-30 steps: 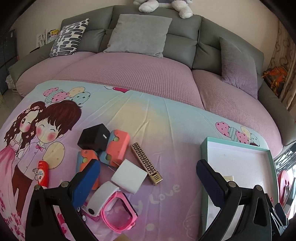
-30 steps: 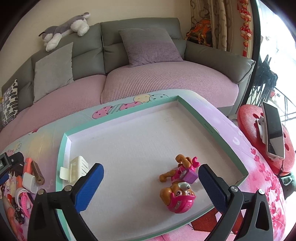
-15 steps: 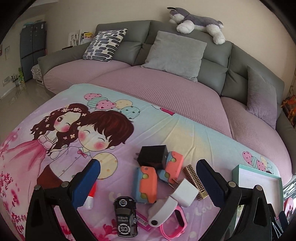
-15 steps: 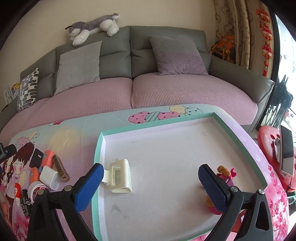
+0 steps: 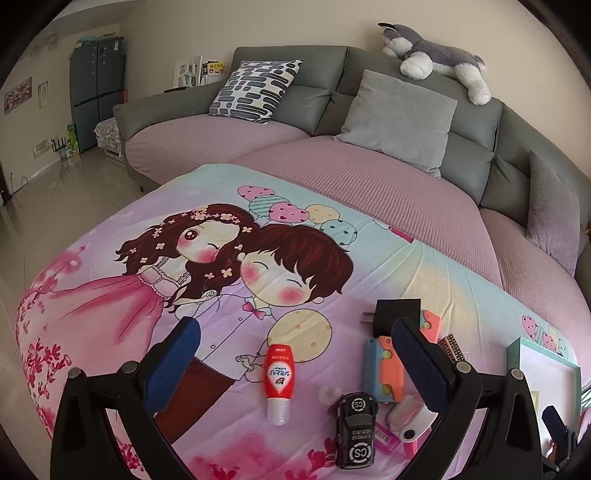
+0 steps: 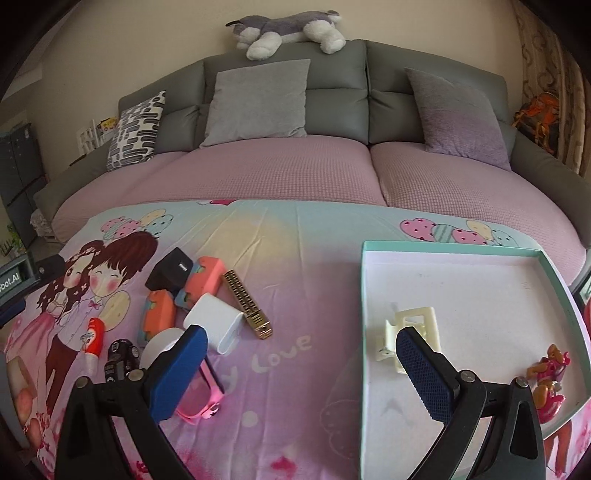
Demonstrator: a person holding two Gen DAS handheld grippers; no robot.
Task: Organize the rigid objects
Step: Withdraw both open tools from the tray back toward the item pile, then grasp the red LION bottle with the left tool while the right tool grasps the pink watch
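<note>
Left wrist view: left gripper [image 5: 295, 354] jaws wide apart, holding nothing, hovering over the cartoon-print sheet [image 5: 147, 295] on the table. Red tube [image 5: 279, 376] lies between the blue pads, cap end toward the camera. Black toy car [image 5: 355, 430] sits just right of it, near the right pad. Orange-and-blue block [image 5: 382, 369] lies beside the car, partly behind the right finger; black charger [image 5: 395, 312] beyond it, prongs pointing left. Teal tray [image 5: 543, 354] corner shows at the right edge. Right wrist view: right gripper [image 6: 299, 365] jaws also spread wide, empty, above the sheet between the clutter pile and the tray [image 6: 443, 249]. Pile sits left: white adapter [image 6: 214, 325], gold patterned bar [image 6: 247, 302], pink watch [image 6: 201, 402] partly under the left finger. Inside the tray: cream hair clip [image 6: 413, 326] near its left wall, partly behind the right finger, and pup figure [image 6: 550, 380] near the right wall. Grey sofa [image 6: 332, 110] behind, plush dog [image 6: 288, 27] on its backrest.
</note>
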